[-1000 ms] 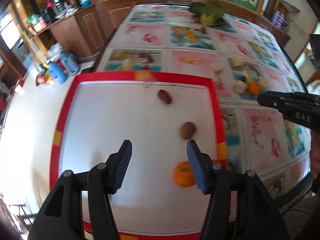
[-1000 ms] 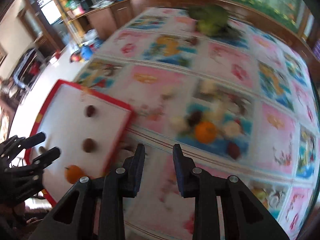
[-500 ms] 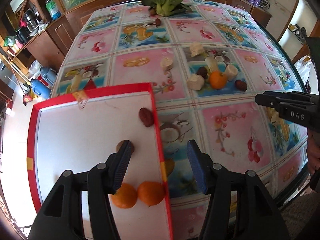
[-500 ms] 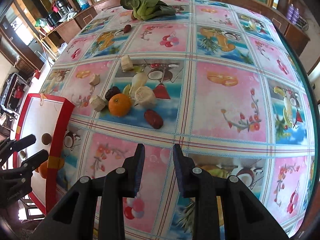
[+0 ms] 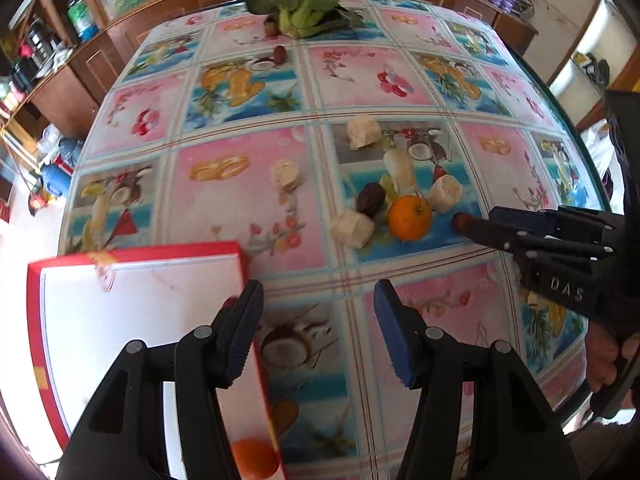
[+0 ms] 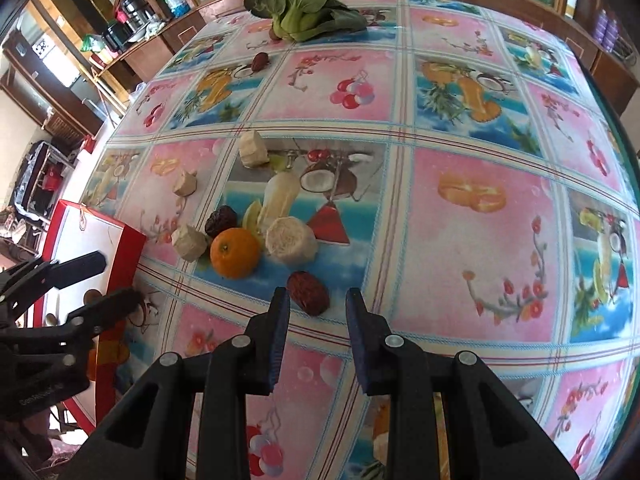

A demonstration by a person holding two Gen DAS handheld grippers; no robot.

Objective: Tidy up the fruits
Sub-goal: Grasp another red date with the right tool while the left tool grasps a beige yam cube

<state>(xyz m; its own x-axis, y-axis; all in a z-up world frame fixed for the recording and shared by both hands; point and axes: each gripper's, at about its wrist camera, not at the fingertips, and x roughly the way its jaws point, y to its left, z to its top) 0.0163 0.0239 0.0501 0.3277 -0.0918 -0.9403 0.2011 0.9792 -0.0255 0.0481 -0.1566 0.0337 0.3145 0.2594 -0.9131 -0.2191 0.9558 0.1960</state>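
Observation:
An orange (image 6: 235, 252) lies on the patterned tablecloth among pale cut chunks (image 6: 291, 241) and a dark date (image 6: 220, 219). A red date (image 6: 308, 292) lies just ahead of my right gripper (image 6: 316, 304), which is open and empty with its tips on either side of the date's near end. In the left wrist view the orange (image 5: 409, 217) sits mid-table and the right gripper (image 5: 480, 226) reaches toward the red date (image 5: 461, 222). My left gripper (image 5: 318, 300) is open and empty, hovering over the red-rimmed white tray's (image 5: 140, 276) right edge. An orange (image 5: 254, 458) lies in the tray.
A bok choy (image 6: 304, 12) and another date (image 6: 260, 62) lie at the far side of the table. More pale chunks (image 6: 253, 149) are scattered left of centre. Wooden cabinets and shelves stand behind the table. The tray (image 6: 96, 236) sits at the table's left.
Both grippers have swung from the tray toward the fruit pile. The right gripper has closed in on the red date and opened wider. The left gripper now hangs over the tray's right edge.

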